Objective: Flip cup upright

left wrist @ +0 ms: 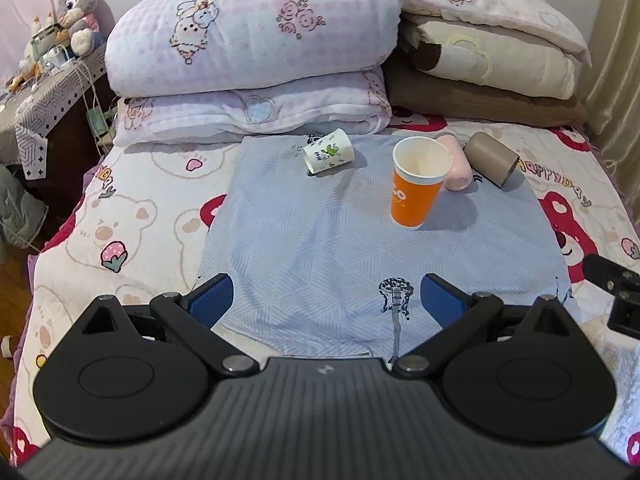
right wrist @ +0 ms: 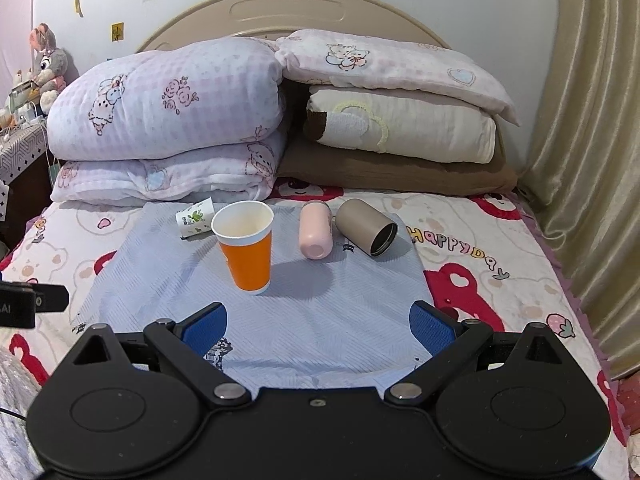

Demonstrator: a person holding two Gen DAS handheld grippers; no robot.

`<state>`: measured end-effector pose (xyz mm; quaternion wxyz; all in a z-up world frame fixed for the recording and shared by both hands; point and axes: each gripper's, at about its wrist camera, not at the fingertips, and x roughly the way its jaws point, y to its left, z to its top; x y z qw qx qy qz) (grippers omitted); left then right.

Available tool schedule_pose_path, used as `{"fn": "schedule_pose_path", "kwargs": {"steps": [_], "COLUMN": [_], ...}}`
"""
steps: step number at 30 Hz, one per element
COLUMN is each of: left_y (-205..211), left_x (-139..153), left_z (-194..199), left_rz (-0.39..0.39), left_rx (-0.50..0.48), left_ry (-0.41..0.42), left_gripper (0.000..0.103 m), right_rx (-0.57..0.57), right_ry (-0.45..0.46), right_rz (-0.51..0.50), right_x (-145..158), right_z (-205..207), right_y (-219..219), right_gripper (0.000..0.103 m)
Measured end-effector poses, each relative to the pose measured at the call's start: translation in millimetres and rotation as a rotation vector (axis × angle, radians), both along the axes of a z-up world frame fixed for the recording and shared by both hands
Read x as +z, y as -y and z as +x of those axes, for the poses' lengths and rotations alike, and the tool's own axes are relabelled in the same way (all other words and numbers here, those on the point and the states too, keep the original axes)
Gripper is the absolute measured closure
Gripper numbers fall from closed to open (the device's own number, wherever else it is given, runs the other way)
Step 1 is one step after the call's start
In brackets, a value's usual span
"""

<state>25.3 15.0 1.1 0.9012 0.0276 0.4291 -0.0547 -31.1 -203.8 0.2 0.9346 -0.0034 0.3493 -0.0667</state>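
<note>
An orange paper cup (left wrist: 418,182) (right wrist: 248,246) stands upright on a light blue cloth (left wrist: 320,248) (right wrist: 320,312) on the bed. A white paper cup with a green print (left wrist: 328,151) (right wrist: 195,217) lies on its side behind it to the left. A pink cup (left wrist: 456,168) (right wrist: 315,230) and a tan cup (left wrist: 492,158) (right wrist: 366,226) lie on their sides to the right. My left gripper (left wrist: 326,300) is open and empty, well short of the cups. My right gripper (right wrist: 320,326) is open and empty, also near the cloth's front.
Folded quilts and pillows (left wrist: 256,52) (right wrist: 280,120) are stacked at the head of the bed just behind the cups. A nightstand with a plush rabbit (left wrist: 76,12) stands at the left. A curtain (right wrist: 588,120) hangs at the right.
</note>
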Motion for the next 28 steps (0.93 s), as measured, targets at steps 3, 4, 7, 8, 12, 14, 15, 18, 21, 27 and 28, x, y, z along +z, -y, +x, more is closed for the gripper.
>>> {"fn": "schedule_pose_path", "kwargs": {"steps": [3, 4, 7, 8, 12, 14, 15, 18, 21, 27, 28], "left_y": [-2.5, -3.2, -4.0, -4.0, -4.6, -4.4, -4.3, -2.7, -1.7, -1.8, -1.1], "left_x": [-1.7, -1.8, -1.7, -1.7, -1.1, -1.6, -1.7, -1.1, -0.9, -1.1, -1.0], "left_z": [1.7, 1.9, 1.2, 1.0, 1.3, 1.5, 1.6, 1.1, -0.2, -0.9, -0.6], "left_rz": [-0.003, -0.004, -0.003, -0.003, -0.008, -0.005, -0.001, 0.011, 0.015, 0.016, 0.017], "left_rx": [0.007, 0.011, 0.016, 0.014, 0.019, 0.017, 0.016, 0.013, 0.012, 0.008, 0.007], "left_ry": [-0.009, -0.01, -0.01, -0.01, -0.007, -0.009, -0.01, -0.009, -0.004, -0.001, 0.0], "left_gripper": [0.001, 0.001, 0.001, 0.001, 0.001, 0.001, 0.001, 0.001, 0.001, 0.001, 0.001], "right_rx": [0.002, 0.003, 0.003, 0.004, 0.003, 0.004, 0.004, 0.004, 0.003, 0.003, 0.003], "right_ry": [0.001, 0.002, 0.003, 0.003, 0.003, 0.004, 0.004, 0.005, 0.006, 0.007, 0.008], "right_rz": [-0.001, -0.001, 0.0, -0.001, -0.003, -0.002, -0.002, -0.003, -0.006, -0.007, -0.007], "right_x": [0.0, 0.2, 0.1, 0.2, 0.6, 0.5, 0.5, 1.1, 1.5, 1.7, 1.7], "right_z": [-0.2, 0.0, -0.2, -0.3, -0.4, -0.2, -0.3, -0.1, -0.5, -0.9, -0.9], "right_y": [-0.6, -0.5, -0.5, -0.5, -0.7, -0.6, -0.6, -0.3, -0.4, 0.7, 0.7], "right_gripper": [0.003, 0.003, 0.003, 0.003, 0.003, 0.003, 0.003, 0.003, 0.003, 0.003, 0.003]}}
